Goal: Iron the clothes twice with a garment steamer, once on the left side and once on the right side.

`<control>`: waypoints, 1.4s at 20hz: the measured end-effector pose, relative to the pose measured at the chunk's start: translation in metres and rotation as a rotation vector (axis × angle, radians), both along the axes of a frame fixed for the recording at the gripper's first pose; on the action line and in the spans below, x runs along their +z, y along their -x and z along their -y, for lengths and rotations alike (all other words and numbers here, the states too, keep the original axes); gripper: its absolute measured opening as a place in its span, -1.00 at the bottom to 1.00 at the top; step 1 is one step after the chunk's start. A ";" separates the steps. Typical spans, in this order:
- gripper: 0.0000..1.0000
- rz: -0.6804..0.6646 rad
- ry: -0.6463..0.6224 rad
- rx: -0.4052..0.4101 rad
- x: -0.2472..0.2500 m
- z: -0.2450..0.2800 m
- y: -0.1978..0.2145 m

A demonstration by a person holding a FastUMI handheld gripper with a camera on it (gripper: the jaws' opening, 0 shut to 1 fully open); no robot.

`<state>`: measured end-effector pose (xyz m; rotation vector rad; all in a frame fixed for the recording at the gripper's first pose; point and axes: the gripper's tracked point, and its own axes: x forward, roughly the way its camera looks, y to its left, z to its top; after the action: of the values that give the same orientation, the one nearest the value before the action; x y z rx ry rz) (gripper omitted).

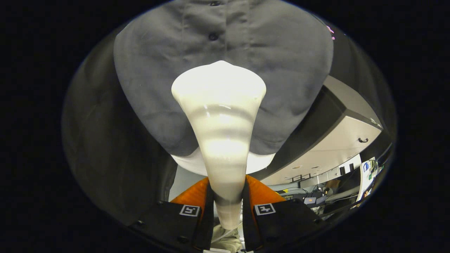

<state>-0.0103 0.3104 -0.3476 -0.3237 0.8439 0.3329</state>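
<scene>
Claw (225, 196) is squeezing both fingers on the steamer (219, 119) neck so it is not slipping | steamer head is pointing at the shirt (158, 70), near the buttons (213, 36), so steam is reaching the cloth

Gripper (225, 196) bodies carry square markers and screws

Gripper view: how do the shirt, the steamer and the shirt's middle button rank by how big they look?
1. Shirt, largest.
2. Steamer, clamped between the gripper fingers; nearness to the camera enlarges it.
3. Button, smallest.
</scene>
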 end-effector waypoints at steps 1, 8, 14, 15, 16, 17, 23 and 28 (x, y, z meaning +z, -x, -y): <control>-0.15 0.018 -0.013 -0.010 0.013 0.003 -0.002; -0.15 0.157 -0.108 -0.070 0.110 0.026 -0.021; -0.16 0.274 -0.180 -0.127 0.183 0.053 -0.028; -0.16 0.300 -0.192 -0.129 0.199 0.056 -0.029; -0.16 0.323 -0.206 -0.131 0.215 0.061 -0.027; -0.16 0.352 -0.222 -0.137 0.232 0.064 -0.023; -0.16 0.503 -0.281 -0.181 0.316 0.102 -0.026; -0.16 0.547 -0.282 -0.204 0.334 0.143 -0.063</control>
<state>0.0527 0.1672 -0.0136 -0.0540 0.2809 0.1551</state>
